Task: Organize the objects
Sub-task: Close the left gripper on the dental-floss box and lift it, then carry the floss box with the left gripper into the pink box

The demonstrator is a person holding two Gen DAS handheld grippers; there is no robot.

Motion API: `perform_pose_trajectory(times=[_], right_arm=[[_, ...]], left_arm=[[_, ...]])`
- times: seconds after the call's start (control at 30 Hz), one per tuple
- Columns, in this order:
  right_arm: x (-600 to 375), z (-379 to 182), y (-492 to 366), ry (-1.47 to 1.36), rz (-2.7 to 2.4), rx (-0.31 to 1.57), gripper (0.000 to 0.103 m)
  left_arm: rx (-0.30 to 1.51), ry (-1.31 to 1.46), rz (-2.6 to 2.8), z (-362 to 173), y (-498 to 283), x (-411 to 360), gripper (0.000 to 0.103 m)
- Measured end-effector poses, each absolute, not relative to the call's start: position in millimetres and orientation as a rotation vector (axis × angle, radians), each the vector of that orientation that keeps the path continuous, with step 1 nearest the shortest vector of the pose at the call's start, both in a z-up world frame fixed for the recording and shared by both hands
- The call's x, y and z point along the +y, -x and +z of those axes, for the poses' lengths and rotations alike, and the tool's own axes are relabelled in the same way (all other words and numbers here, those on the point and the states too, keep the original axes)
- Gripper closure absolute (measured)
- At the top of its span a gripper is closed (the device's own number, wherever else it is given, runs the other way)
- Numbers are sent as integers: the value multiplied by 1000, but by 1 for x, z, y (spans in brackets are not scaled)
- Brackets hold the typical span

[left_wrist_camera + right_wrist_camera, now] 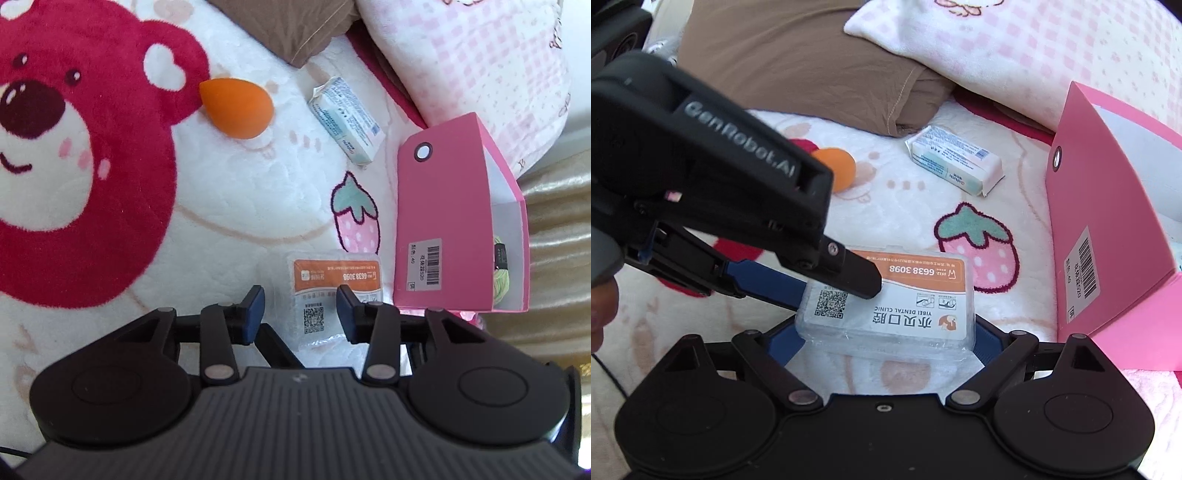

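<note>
A clear plastic dental-clinic box (pixel 905 306) with an orange and white label lies on the bear-print blanket (pixel 229 192). My right gripper (pixel 886 332) has its blue pads on the box's two short sides. My left gripper (pixel 301 310) is open just above the same box (pixel 332 291); in the right wrist view its finger (pixel 857 277) rests over the label. An orange makeup sponge (pixel 236 109) and a wrapped soap bar (pixel 347 120) lie farther back. An open pink box (pixel 454 221) stands at the right with green yarn (pixel 501 280) inside.
A brown cushion (pixel 798 62) and a pink checked pillow (pixel 1015 48) lie at the back. A gold cover (pixel 554 258) shows right of the pink box. A pink strawberry print (pixel 979 251) lies between the clear box and the pink box.
</note>
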State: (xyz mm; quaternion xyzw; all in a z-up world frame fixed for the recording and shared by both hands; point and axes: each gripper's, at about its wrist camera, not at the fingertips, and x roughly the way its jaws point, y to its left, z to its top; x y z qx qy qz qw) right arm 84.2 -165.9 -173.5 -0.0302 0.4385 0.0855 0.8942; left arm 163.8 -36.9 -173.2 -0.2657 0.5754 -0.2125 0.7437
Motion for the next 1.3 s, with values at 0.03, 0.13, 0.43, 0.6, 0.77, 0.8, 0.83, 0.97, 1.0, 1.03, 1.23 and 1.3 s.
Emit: perform_pose_trajectory(times=[0.03,0.13,0.43,0.6,0.77,0.8,0.83,0.97,1.0,1.03,1.23,1.3], right_arm=[[-168,-168,-82,58,189,904,9],[-172,-145,-76,68,222,882,9],[-205,-76,-53,170,281,681,9],[-240,-52,-56,186,232,626,9],[-281,-29,-71,185,186,634,8],[-290,-26,-71,186,172,632,8],[-300,-24,-74,186,154,628,8],[-336,-21,-90,182,121,660,7],[-345,-23,-96,181,117,680,7],[-355,-26,-100,182,111,693,7],[-401,-46,-135,170,75,774,8],[-412,-54,-146,176,70,800,8]], left_arm=[[1254,571,-471,-166,-161,-37,62],[1223,545,-499,-139,-153,-37,64],[1030,484,-588,-56,-128,-61,65],[966,410,-616,-21,-135,-106,64],[954,376,-664,0,-153,-154,64],[948,378,-673,3,-158,-165,64],[942,381,-683,5,-163,-174,64],[946,389,-702,1,-186,-214,62],[963,393,-710,-4,-193,-226,62],[984,398,-722,-9,-200,-236,62],[1045,462,-734,-48,-232,-285,62],[1054,488,-737,-62,-241,-293,62]])
